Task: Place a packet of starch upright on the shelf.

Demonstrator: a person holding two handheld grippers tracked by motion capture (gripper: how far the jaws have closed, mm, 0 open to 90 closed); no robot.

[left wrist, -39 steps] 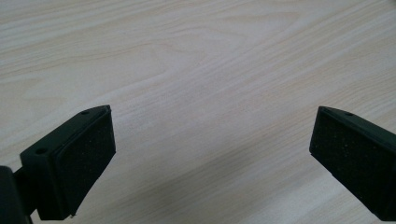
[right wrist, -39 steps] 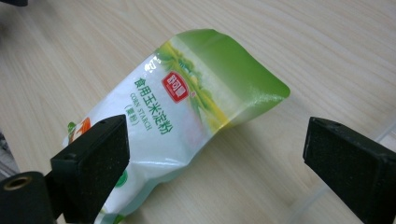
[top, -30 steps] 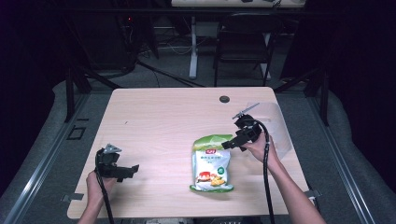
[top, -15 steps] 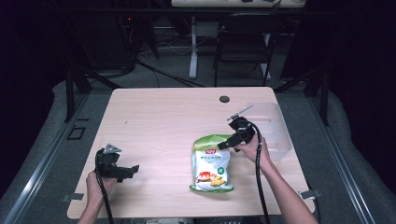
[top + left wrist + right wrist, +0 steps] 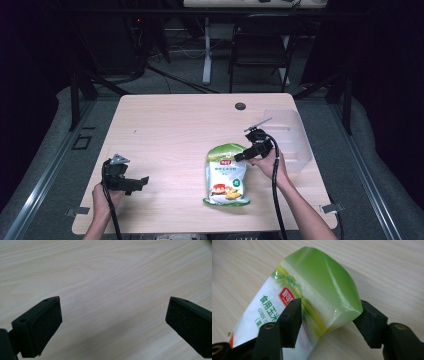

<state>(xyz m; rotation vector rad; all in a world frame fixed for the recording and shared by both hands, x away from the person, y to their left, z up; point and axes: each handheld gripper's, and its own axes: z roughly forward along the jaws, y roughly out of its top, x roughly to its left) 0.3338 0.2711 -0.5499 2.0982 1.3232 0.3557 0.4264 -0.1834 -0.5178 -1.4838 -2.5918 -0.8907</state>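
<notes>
- In my right gripper view, my right gripper (image 5: 329, 322) has its two black jaws set on either side of the top corner of the green-and-white bag (image 5: 312, 292); the left jaw lies against the printed face, the right jaw sits at the folded green edge.
- The jaws are about half apart, with the bag's corner bulging between them; I think both pads touch the plastic, but the bag hides the contact on the right side, so I can't tell whether it is truly clamped.
- In the high view, that same gripper (image 5: 242, 155) sits right of centre in the frame, at the bag's upper right corner, my hand (image 5: 270, 162) behind it and its cable running to the bottom edge.
- The bag (image 5: 226, 177) lies flat on the wooden table (image 5: 170, 125), lower centre-right of the frame, green top end pointing away from me.
- A clear plastic bin (image 5: 292, 135) stands just to the right of my right hand, near the table's right edge.
- My left gripper (image 5: 112, 322) has its jaws spread wide with nothing but bare tabletop between them.
- In the high view, the left gripper (image 5: 142, 181) is at the lower left of the frame, well apart from the bag.
</notes>
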